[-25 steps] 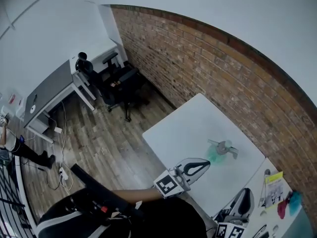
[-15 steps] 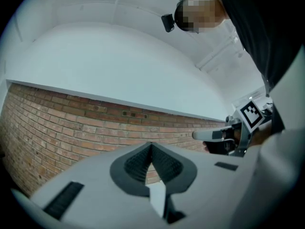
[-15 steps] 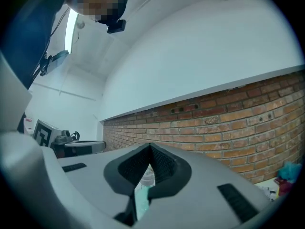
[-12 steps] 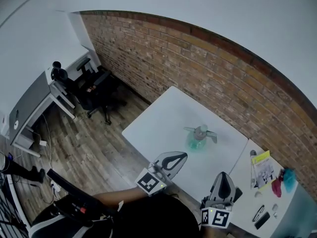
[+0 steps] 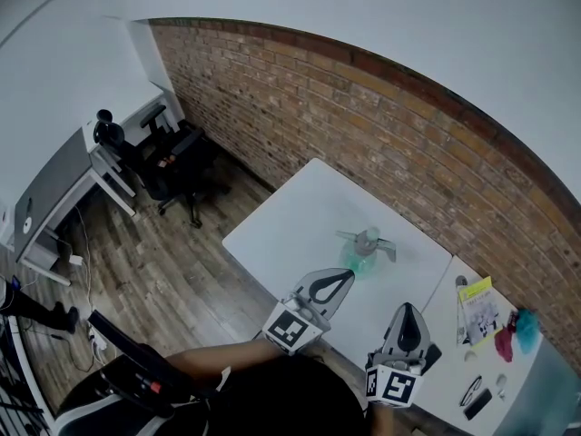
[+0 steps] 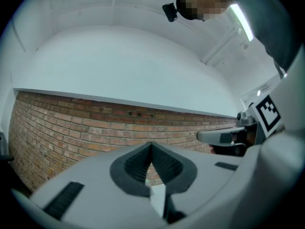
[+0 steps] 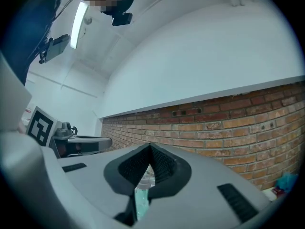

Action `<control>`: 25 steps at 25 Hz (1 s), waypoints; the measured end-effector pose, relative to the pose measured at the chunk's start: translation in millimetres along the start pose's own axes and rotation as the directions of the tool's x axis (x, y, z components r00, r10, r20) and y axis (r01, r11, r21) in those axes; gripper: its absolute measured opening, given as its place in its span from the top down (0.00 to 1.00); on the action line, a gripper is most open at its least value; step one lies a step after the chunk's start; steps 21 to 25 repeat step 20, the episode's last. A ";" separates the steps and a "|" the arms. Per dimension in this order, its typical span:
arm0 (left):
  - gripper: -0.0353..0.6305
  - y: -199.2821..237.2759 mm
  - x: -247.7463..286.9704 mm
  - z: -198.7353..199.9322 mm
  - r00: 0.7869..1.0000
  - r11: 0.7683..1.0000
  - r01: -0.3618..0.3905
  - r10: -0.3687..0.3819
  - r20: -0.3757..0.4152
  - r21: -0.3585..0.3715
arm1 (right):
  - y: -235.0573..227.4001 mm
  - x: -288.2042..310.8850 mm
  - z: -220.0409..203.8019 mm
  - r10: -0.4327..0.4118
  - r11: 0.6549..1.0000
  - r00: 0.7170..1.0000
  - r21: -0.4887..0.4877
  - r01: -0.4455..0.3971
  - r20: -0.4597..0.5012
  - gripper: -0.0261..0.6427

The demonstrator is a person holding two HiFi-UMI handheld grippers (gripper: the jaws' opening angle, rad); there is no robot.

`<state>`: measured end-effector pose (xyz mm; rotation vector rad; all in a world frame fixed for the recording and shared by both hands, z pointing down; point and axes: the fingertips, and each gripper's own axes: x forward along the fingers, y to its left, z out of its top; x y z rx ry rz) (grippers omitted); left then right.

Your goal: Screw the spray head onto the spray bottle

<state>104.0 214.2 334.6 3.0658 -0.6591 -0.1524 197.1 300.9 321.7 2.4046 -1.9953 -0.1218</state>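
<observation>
A spray bottle [image 5: 365,253] with a teal body and a grey spray head on top stands upright in the middle of the white table [image 5: 290,234]. My left gripper [image 5: 347,274] hovers over the table's near edge, short of the bottle, with its jaws shut on nothing [image 6: 151,145]. The right gripper [image 5: 407,307] is to its right, also near the front edge, and its jaws are pressed together and empty [image 7: 150,147]. In the right gripper view a sliver of the teal bottle [image 7: 142,197] shows below the closed tips.
A brick wall [image 5: 408,125] runs behind the table. A second table [image 5: 454,380] at the right carries a yellow leaflet [image 5: 478,307] and pink and teal items [image 5: 516,332]. Office chairs [image 5: 172,157] and a desk [image 5: 64,180] stand far left on the wood floor.
The head view has swung, so the table sits more centred. The right gripper has come up fully into view beside the left, which has shifted slightly right. The bottle has not moved.
</observation>
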 end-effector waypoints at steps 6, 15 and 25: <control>0.94 -2.9 -2.9 -8.9 1.000 1.000 0.005 -0.005 -0.012 0.018 | 2.8 -0.4 -0.7 -0.004 1.000 1.000 -0.011 0.004 0.002 0.95; 0.94 -13.0 -18.6 -18.4 1.000 1.000 -0.001 0.001 -0.028 0.024 | 3.0 -13.3 -3.3 -0.011 1.000 1.000 -0.005 0.011 -0.001 0.95; 0.94 -21.2 -20.9 -25.8 0.999 1.000 -0.005 0.005 -0.045 0.012 | 2.0 -20.6 -8.1 -0.006 1.000 1.000 0.001 0.006 -0.010 0.95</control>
